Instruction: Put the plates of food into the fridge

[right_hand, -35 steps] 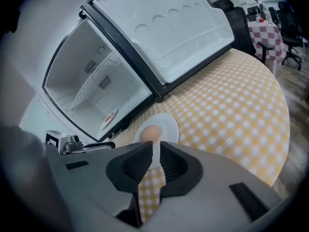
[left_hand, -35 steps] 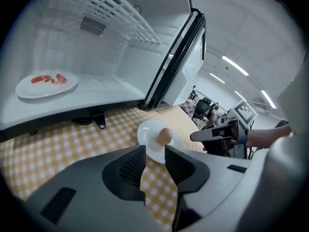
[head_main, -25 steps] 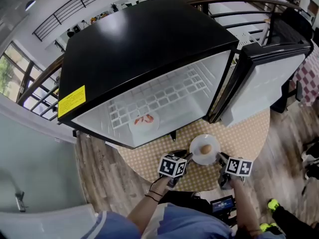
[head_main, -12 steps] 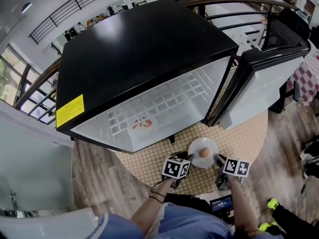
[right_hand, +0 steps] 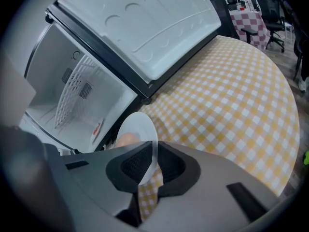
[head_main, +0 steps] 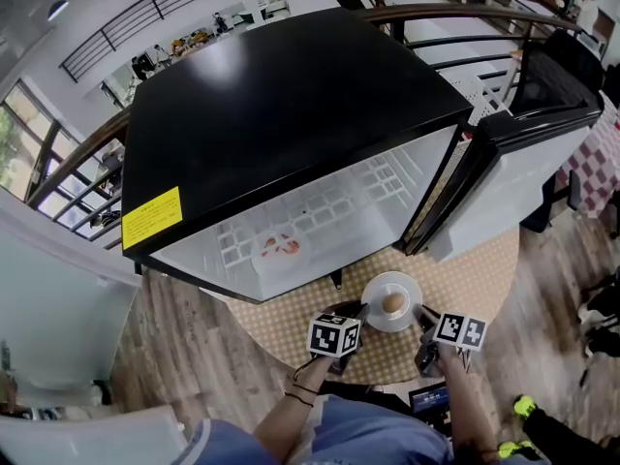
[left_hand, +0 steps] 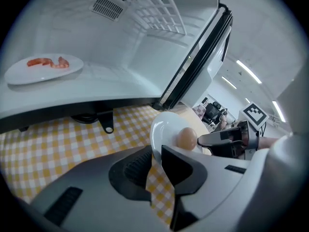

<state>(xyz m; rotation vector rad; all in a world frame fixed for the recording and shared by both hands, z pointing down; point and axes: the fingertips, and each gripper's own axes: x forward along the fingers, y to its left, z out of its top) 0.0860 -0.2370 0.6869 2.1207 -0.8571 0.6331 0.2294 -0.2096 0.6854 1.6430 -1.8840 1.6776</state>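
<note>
Plate (head_main: 390, 301) with a bun (head_main: 393, 303) has its rim between narrow jaws on both sides: the left gripper (head_main: 360, 310) is closing on the left rim and the right gripper (head_main: 422, 311) clamps the right rim. It is over the middle of the table (head_main: 291, 323), before the open fridge (head_main: 291, 114). Both forearms reach forward, angling inward.

The fridge (head_main: 291, 95) is glossy black outside and white within, with a yellow label (head_main: 152, 218). The surface (head_main: 291, 323) is yellow-and-white checked. The front plate (head_main: 376, 289) is white, its round food (head_main: 392, 303) tan. The shelf plate (head_main: 271, 263) is white, its food pieces (head_main: 288, 247) red-orange.
</note>
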